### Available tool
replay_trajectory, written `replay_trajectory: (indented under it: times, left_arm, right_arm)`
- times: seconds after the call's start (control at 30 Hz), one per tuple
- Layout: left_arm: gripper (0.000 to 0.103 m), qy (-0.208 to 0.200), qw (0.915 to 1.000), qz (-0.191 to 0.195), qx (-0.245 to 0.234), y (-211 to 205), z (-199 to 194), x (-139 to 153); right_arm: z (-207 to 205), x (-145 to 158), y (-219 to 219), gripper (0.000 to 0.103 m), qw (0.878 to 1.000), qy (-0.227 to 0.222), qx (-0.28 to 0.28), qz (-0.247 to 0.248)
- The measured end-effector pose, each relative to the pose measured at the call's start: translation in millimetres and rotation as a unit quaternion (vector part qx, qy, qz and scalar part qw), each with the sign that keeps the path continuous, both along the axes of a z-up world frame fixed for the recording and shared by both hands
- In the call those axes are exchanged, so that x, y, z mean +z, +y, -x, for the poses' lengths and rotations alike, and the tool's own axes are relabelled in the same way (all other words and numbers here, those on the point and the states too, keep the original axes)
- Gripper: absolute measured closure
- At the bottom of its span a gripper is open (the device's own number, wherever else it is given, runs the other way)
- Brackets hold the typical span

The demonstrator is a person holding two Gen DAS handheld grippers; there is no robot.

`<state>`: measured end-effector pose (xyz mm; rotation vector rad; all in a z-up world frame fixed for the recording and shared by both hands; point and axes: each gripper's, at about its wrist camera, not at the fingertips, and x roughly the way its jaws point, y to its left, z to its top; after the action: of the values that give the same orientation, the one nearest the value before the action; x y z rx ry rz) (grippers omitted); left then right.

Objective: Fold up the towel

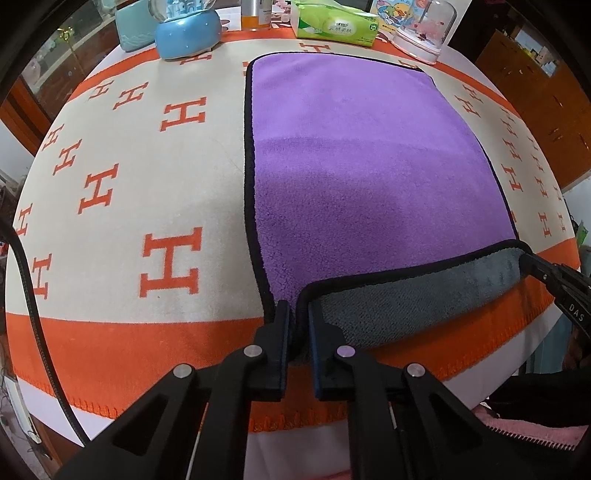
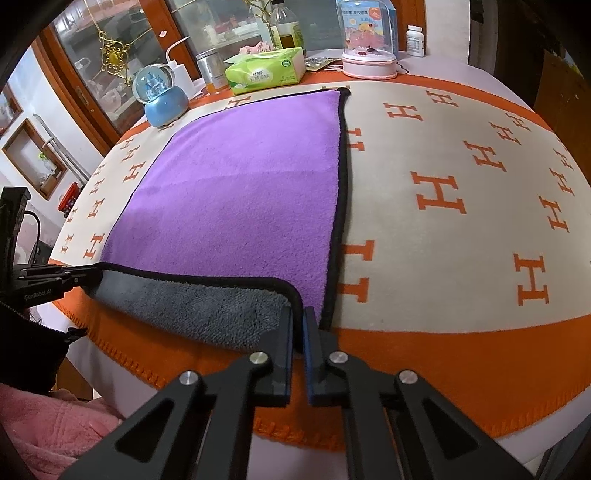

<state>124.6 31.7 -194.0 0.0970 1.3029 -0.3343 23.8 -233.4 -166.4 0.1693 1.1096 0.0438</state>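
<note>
A purple towel point(image 1: 362, 166) with black piping and a grey underside lies flat on the blanket-covered table; it also shows in the right wrist view point(image 2: 243, 192). Its near edge is lifted and curled back, showing the grey side point(image 1: 399, 299) point(image 2: 192, 302). My left gripper point(image 1: 297, 314) is shut on the towel's near left corner. My right gripper point(image 2: 298, 317) is shut on the near right corner. Each gripper appears in the other's view, the right one point(image 1: 532, 264) and the left one point(image 2: 88, 275), pinching the raised edge.
An orange and cream H-pattern blanket point(image 1: 122, 206) covers the table. At the far edge stand a blue snow globe point(image 1: 186, 31), a green tissue pack point(image 1: 334, 22), a pink domed globe point(image 1: 424, 31), bottles point(image 2: 284, 26) and a tin. Pink cloth point(image 2: 48, 432) lies near me.
</note>
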Motion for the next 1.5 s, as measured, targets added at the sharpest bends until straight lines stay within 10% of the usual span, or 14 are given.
replay_trajectory:
  times: [1.5]
  left_arm:
    - [0.098, -0.118, 0.9930, 0.008, 0.004, -8.0, -135.4, 135.8]
  right_arm:
    - [-106.8, 125.0, -18.5, 0.099, 0.987, -0.159, 0.031, 0.017]
